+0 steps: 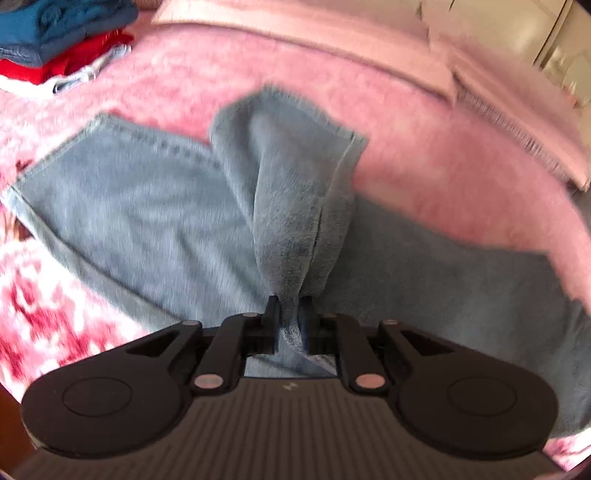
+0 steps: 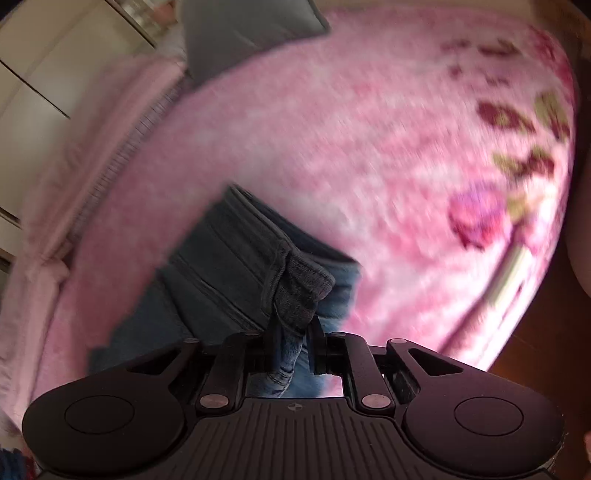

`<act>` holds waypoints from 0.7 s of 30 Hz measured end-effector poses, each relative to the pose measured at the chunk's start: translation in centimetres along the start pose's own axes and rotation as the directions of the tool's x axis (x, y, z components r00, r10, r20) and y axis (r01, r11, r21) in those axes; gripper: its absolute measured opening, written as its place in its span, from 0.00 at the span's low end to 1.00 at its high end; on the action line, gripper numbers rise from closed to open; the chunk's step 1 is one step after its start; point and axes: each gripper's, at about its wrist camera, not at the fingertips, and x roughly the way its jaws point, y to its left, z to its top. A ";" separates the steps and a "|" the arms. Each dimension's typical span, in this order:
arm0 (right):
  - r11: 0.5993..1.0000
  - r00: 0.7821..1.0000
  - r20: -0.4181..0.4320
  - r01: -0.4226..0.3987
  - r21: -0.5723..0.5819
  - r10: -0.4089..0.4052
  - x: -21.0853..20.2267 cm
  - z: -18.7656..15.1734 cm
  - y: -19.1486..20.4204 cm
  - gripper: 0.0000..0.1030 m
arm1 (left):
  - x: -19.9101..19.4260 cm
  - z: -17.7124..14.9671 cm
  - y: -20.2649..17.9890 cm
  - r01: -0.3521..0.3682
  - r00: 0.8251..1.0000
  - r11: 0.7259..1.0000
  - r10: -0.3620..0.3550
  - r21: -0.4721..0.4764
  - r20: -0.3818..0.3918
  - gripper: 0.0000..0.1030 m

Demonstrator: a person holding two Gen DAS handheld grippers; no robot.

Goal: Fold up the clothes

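Note:
A pair of light blue jeans (image 1: 122, 206) lies spread on the pink fuzzy blanket (image 1: 424, 177). My left gripper (image 1: 290, 301) is shut on a bunch of the jeans' fabric, which rises from the fingers into a lifted fold (image 1: 291, 173). In the right wrist view the jeans (image 2: 229, 273) look darker, with seams and a thick hem showing. My right gripper (image 2: 295, 325) is shut on that thick edge, held above the blanket (image 2: 351, 147). Both views are blurred by motion.
A stack of folded clothes (image 1: 55, 40), blue over red over white, sits at the far left. A paler pink pillow (image 1: 517, 122) lies at the bed's far side, with a grey pillow (image 2: 240, 33) and white cupboards (image 2: 48, 55) beyond. The bed's edge (image 2: 517, 273) drops off at right.

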 end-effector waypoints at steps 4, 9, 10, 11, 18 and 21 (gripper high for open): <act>0.998 1.000 0.011 0.026 -0.066 -0.025 0.4 -0.2 2.8 0.27 | -0.9 -0.2 -0.8 -0.019 1.000 0.999 0.019 0.046 0.003 0.22; 0.975 0.999 0.044 0.037 -0.218 -0.028 0.1 -0.7 8.1 0.31 | -4.1 -0.2 0.7 0.017 1.000 1.000 -0.017 0.026 0.005 0.20; 0.968 0.998 0.051 0.040 -0.248 -0.028 0.0 -0.8 9.1 0.31 | -4.7 -0.1 1.0 0.019 1.000 1.000 -0.019 0.023 0.010 0.18; 0.960 0.998 0.057 0.043 -0.278 -0.028 0.0 -0.9 10.2 0.31 | -5.3 0.0 1.4 0.021 1.000 1.000 -0.021 0.021 0.016 0.11; 0.889 0.999 0.044 0.007 -0.458 0.015 1.0 -2.6 18.2 0.31 | -3.6 2.4 7.1 -0.058 0.996 0.996 0.063 -0.073 0.069 0.09; 0.863 0.993 -0.070 -0.120 -0.490 0.098 4.1 -5.2 22.8 0.31 | -1.3 3.7 9.7 -0.091 0.993 0.992 0.097 -0.083 0.067 0.09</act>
